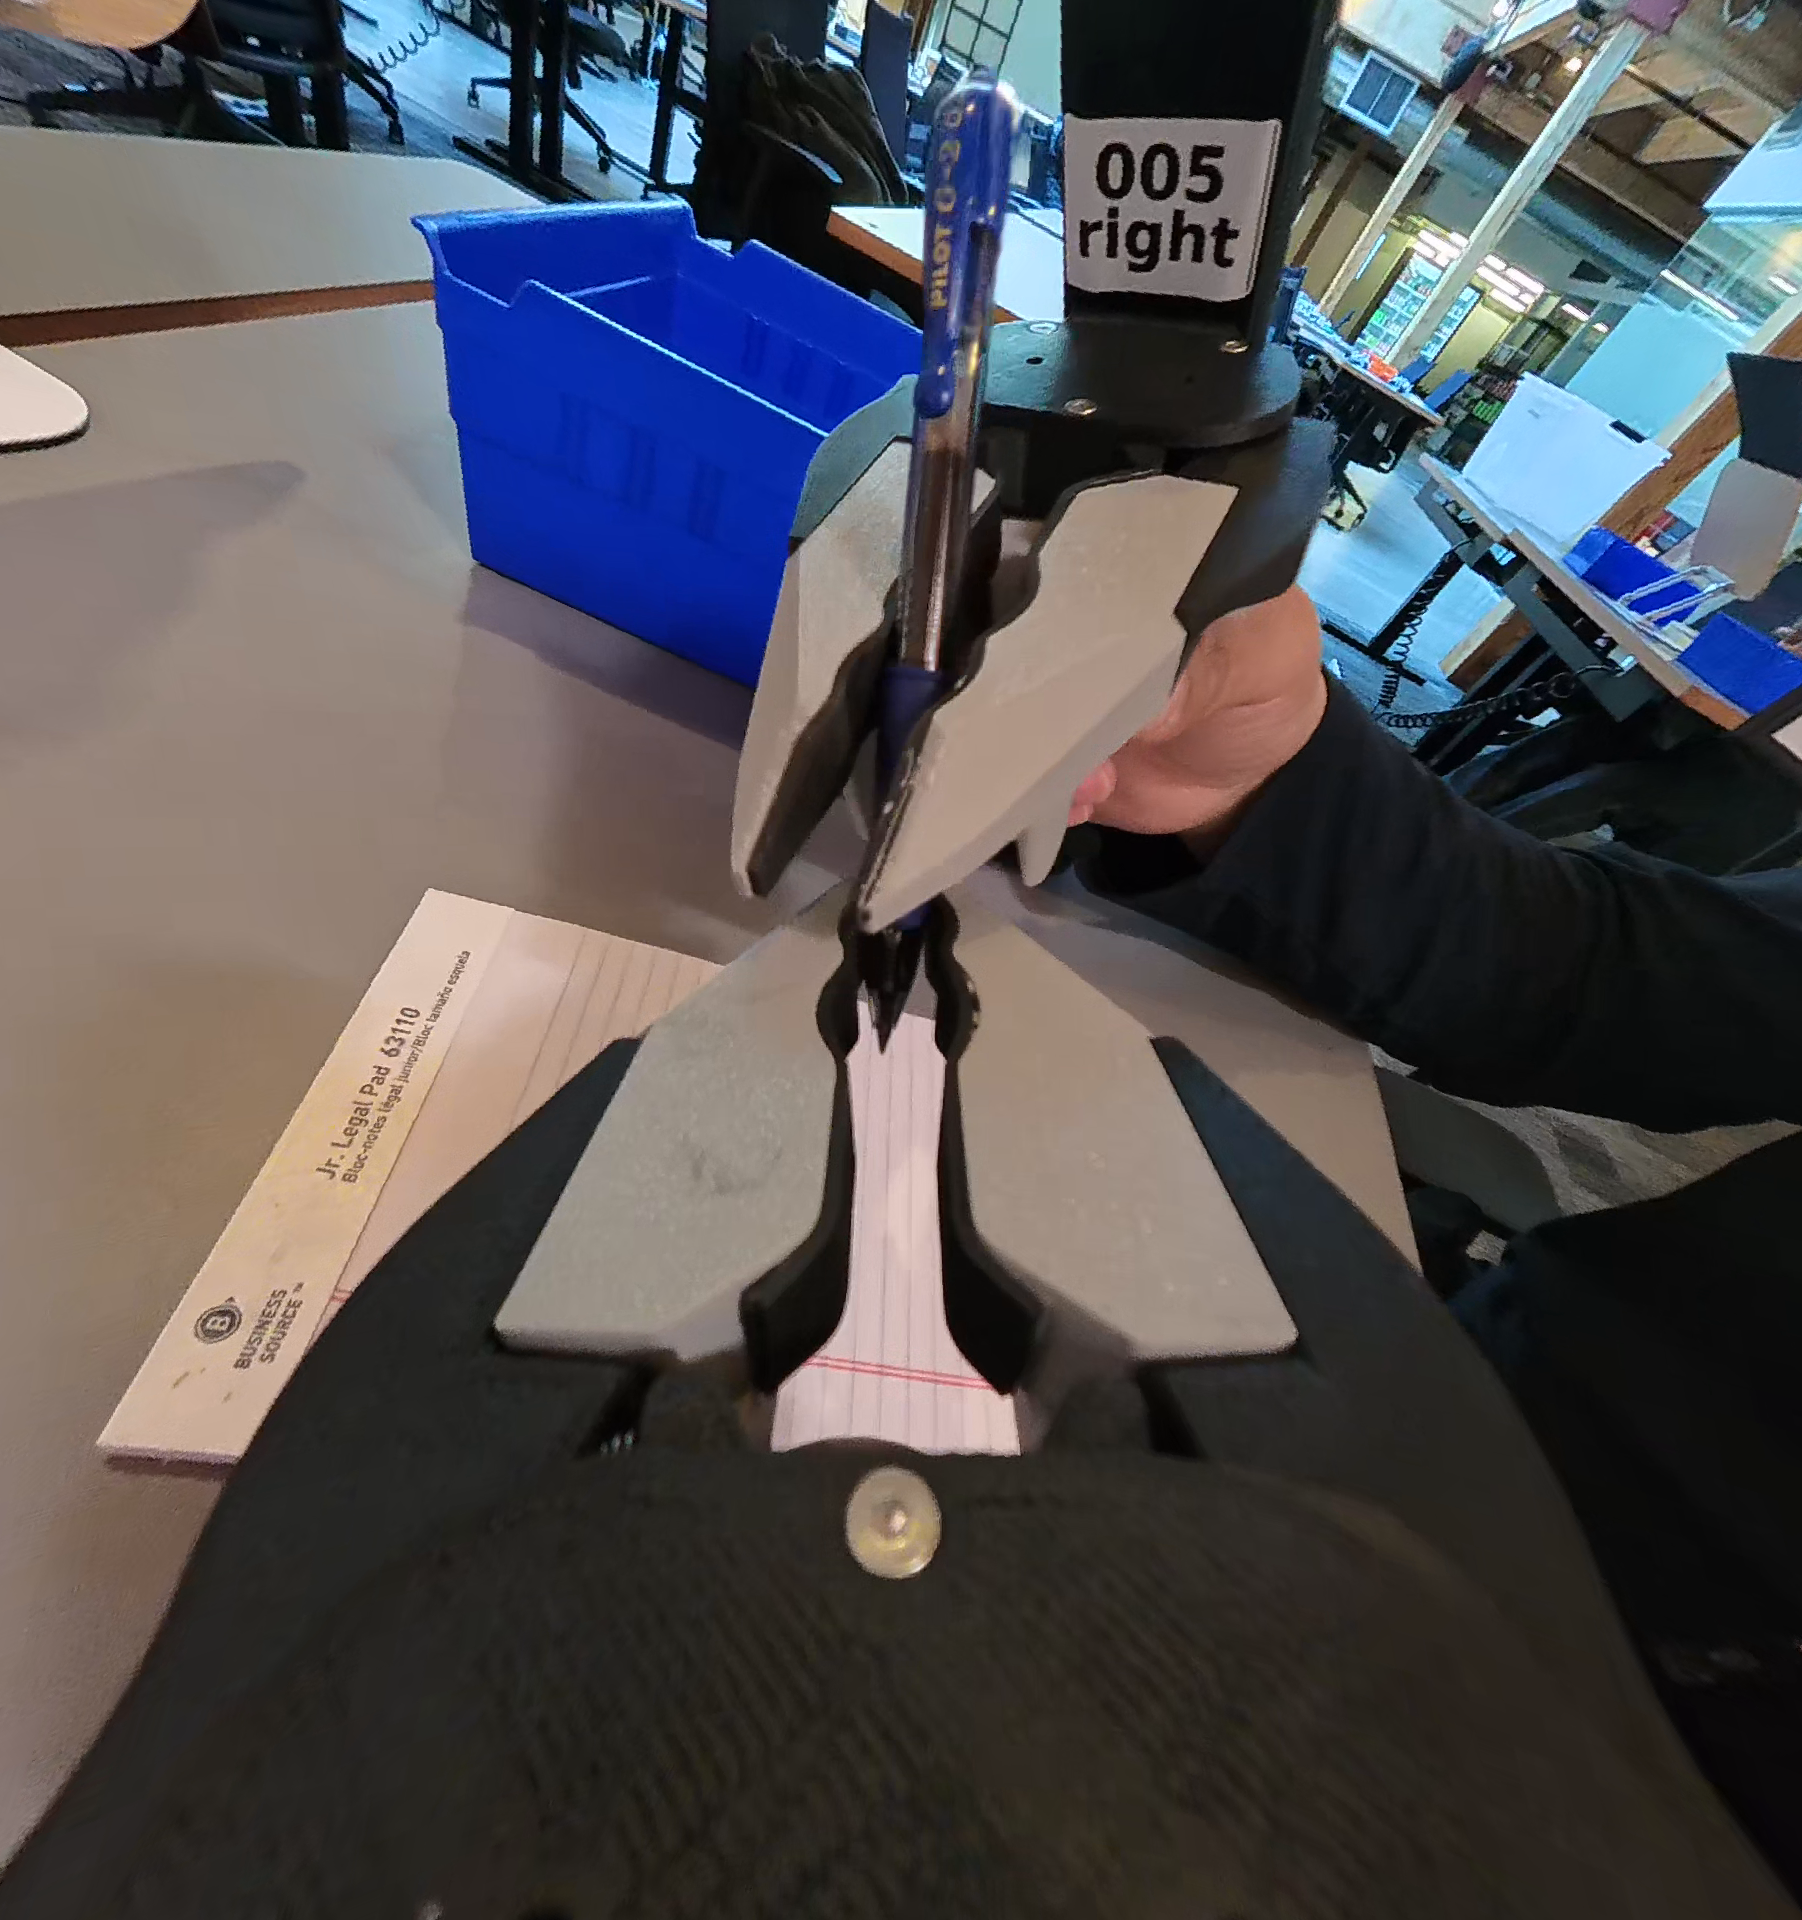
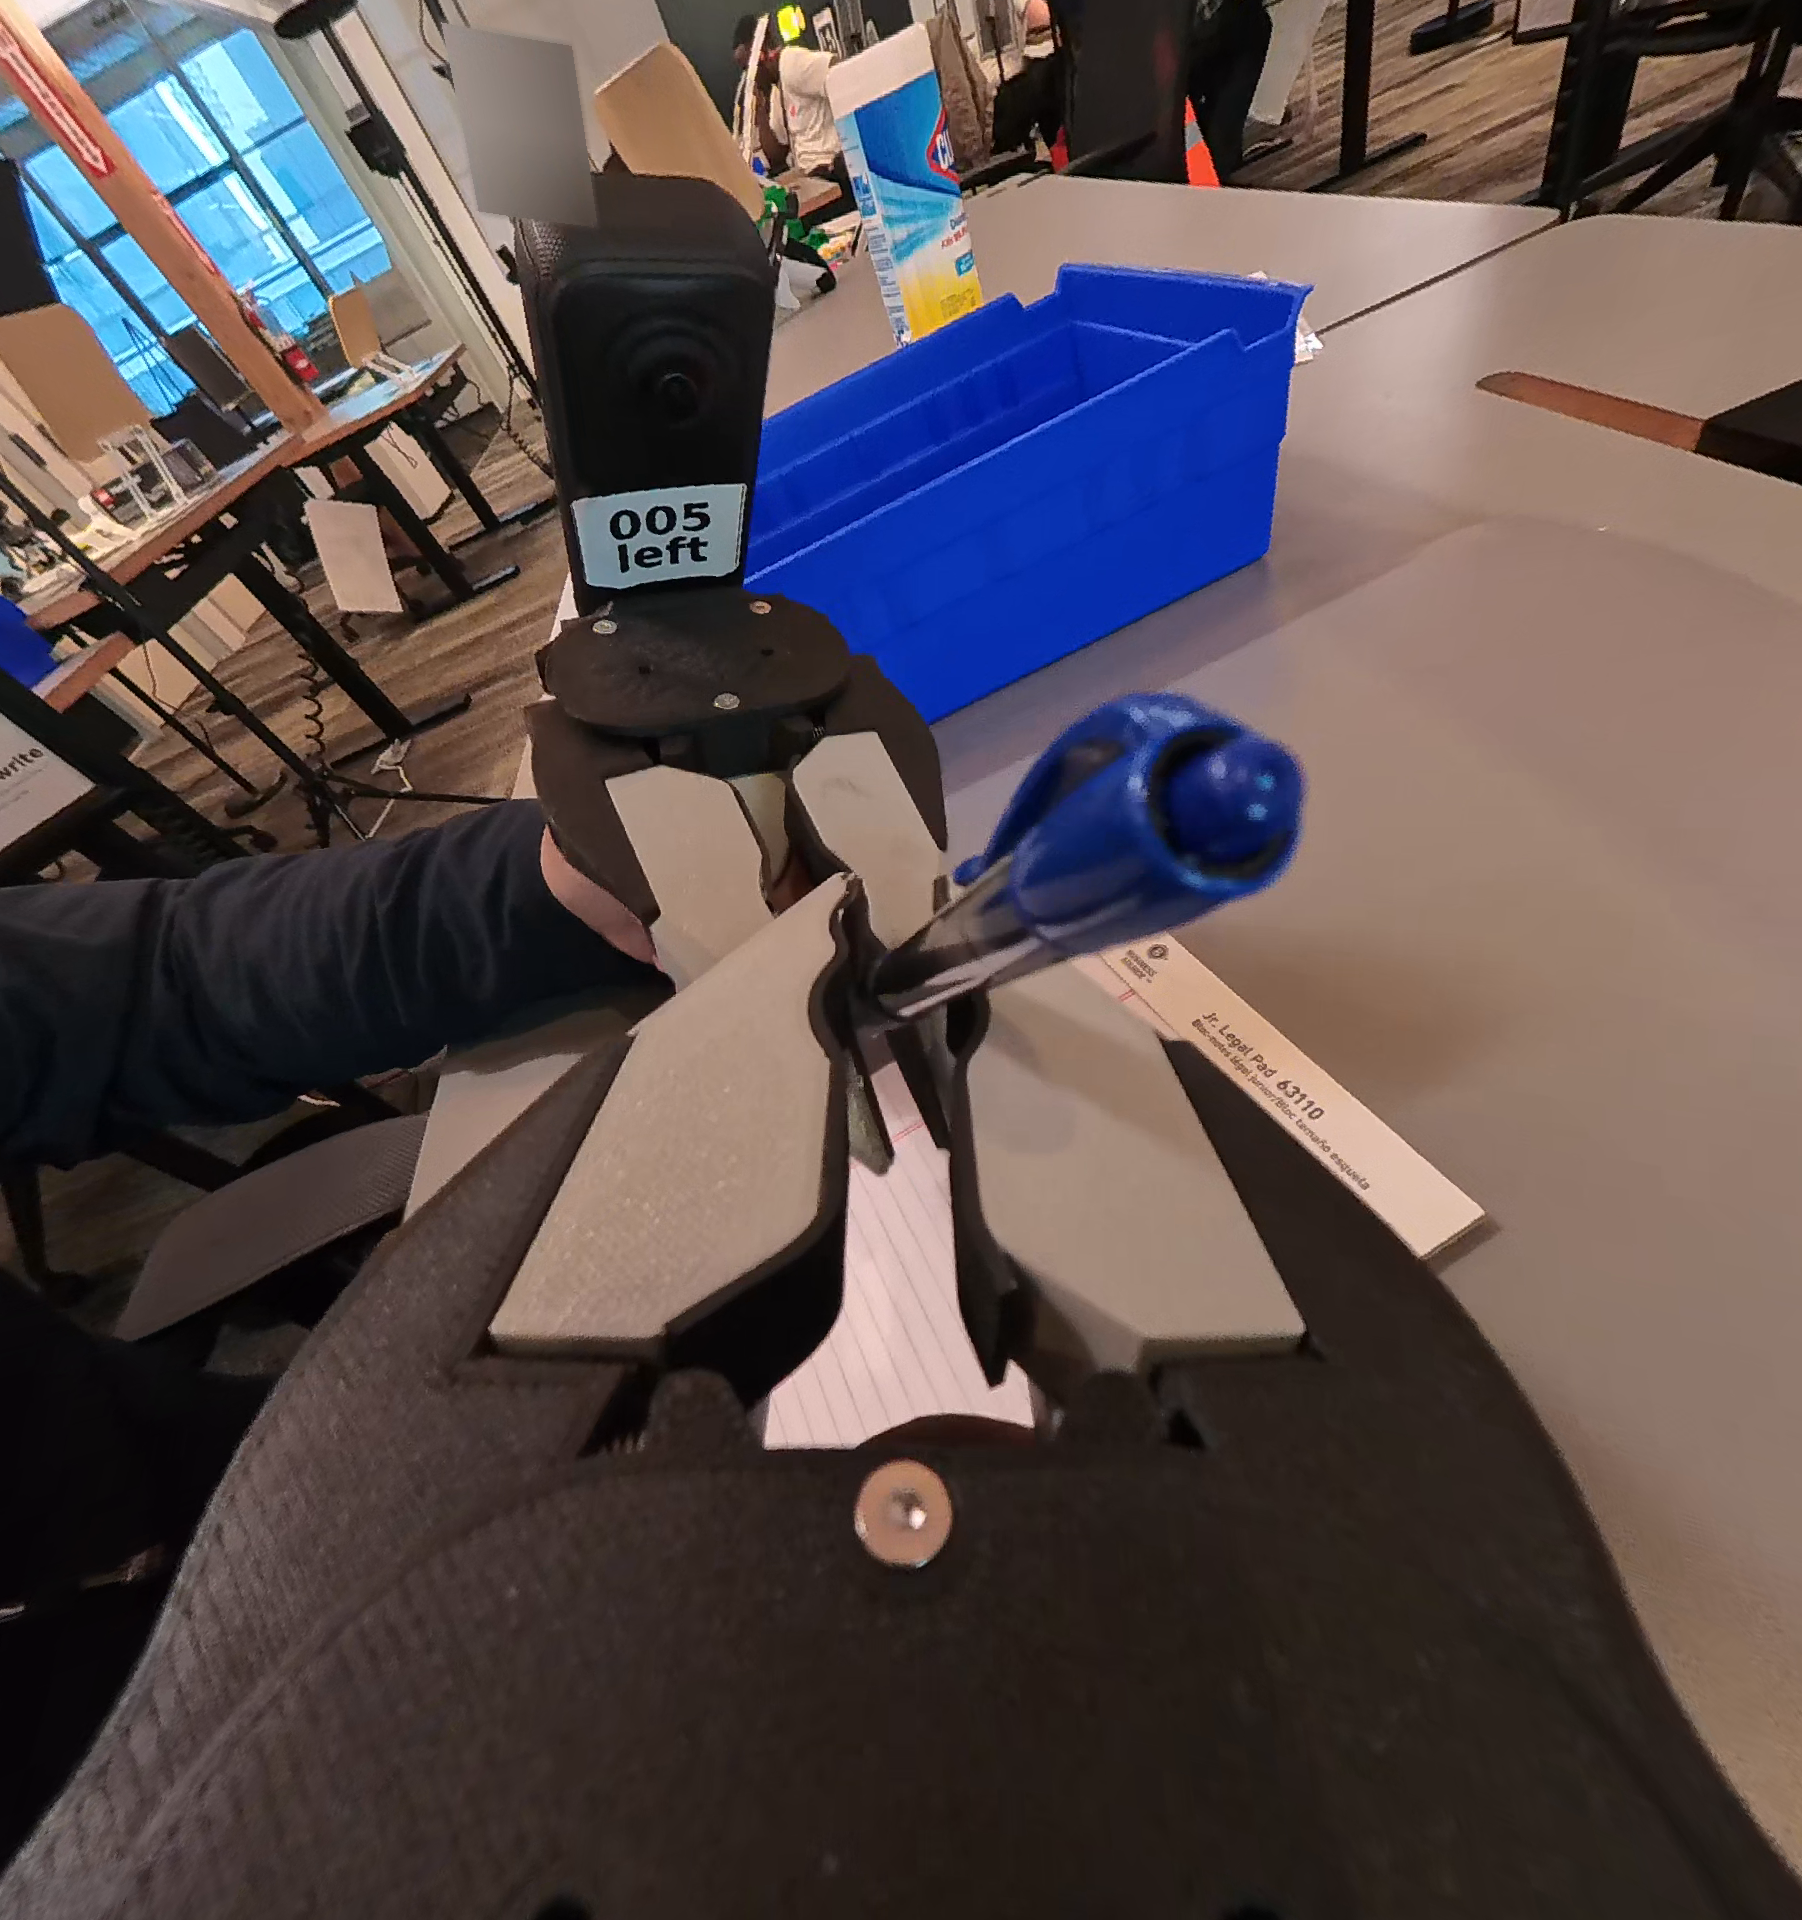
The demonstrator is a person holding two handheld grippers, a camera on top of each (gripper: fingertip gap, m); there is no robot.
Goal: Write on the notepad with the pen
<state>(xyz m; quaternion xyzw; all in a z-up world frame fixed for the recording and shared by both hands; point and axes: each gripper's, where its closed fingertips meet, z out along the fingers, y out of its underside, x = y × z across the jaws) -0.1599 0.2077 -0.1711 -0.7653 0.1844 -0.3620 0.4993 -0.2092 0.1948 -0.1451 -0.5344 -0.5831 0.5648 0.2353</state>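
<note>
Right tongs (image 2: 892, 997): closed on the pen (image 1: 944, 416), gripping the dark blue grip section; the barrel rises steeply out of them, cap end uppermost.
Left tongs (image 1: 892, 997): nearly closed, only a narrow gap between the tips, nothing held; whether the tips press on the page I cannot tell.
Pen tip: pointing down at the page, right at the tips of the left tongs; whether it touches the paper I cannot tell.
Notepad (image 1: 284, 1247): lying flat on the grey tabletop (image 1: 149, 727) beneath both tongs, its printed binding strip off to the left of the left tongs.
Blue bin (image 1: 627, 416): on the tabletop beyond the right tongs as the left wrist view looks, well apart from the notepad.
Done so far: pen picked up and brought tip-down over the page.
Left to do: the ruled lines visible between the fingers of both tongs carry no ink, so the writing itself seems not yet begun, or has only just started out of sight.
</note>
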